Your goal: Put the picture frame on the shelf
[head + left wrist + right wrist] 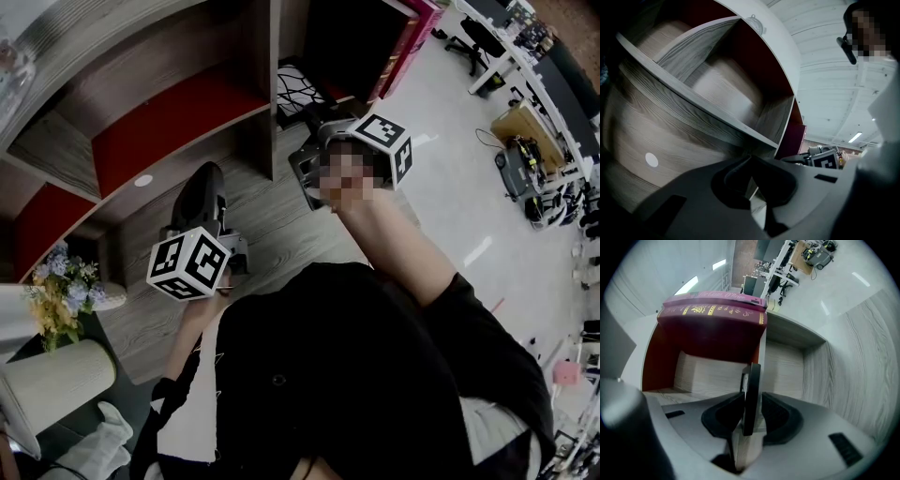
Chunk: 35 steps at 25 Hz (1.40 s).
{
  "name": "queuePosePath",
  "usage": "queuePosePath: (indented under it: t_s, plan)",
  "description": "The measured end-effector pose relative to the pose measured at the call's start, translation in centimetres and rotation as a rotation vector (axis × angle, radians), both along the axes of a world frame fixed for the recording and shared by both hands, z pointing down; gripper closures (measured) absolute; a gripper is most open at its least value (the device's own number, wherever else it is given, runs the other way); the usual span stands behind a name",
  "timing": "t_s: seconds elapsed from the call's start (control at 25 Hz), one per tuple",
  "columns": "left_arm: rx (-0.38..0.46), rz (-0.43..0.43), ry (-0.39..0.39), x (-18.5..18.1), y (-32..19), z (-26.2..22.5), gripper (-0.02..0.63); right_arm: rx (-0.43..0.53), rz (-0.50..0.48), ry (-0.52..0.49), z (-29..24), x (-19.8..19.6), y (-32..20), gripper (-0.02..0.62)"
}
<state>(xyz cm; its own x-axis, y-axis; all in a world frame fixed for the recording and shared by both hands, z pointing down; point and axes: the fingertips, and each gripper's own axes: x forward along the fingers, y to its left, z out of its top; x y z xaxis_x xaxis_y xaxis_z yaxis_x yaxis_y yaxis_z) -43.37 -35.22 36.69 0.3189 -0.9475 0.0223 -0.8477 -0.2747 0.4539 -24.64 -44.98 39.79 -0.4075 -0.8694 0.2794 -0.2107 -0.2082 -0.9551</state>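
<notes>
Hiding its face, picture frame (pixel 751 399) stands edge-on.

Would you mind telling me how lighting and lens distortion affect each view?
Head view: the wide lens bows the shelf. Left gripper view: dim, heavily curved. Right gripper view: dark rounded corners, the picture frame edge-on and sharp.

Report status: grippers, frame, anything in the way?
Left gripper shut, empty. Right gripper open, jaws either side of picture frame. Frame upright, edge-on, inside shelf compartment. Red book lying on top, not in the way.
</notes>
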Motion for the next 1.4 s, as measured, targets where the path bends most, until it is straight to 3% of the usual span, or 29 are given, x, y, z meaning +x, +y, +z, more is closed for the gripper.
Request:
queuePosePath:
  t_s: [0.44, 0.8, 1.4]
  plan:
    - [0.001, -0.015, -0.009, 0.2, 0.4, -0.3, 0.594, 0.002, -0.017, -0.017, -0.1, 0.0, 0.2, 0.494]
    - [0.001, -0.096, -0.031, 1.1, 2.7, -1.4, 0.594, -0.005, -0.107, -0.043, -0.1, 0.4, 1.2, 0.489]
    - [-0.03, -0.154, -0.046, 9.3, 8.1, -1.7, 0.594, -0.079, -0.265, -0.074, 2.1, 4.9, 7.8, 0.534]
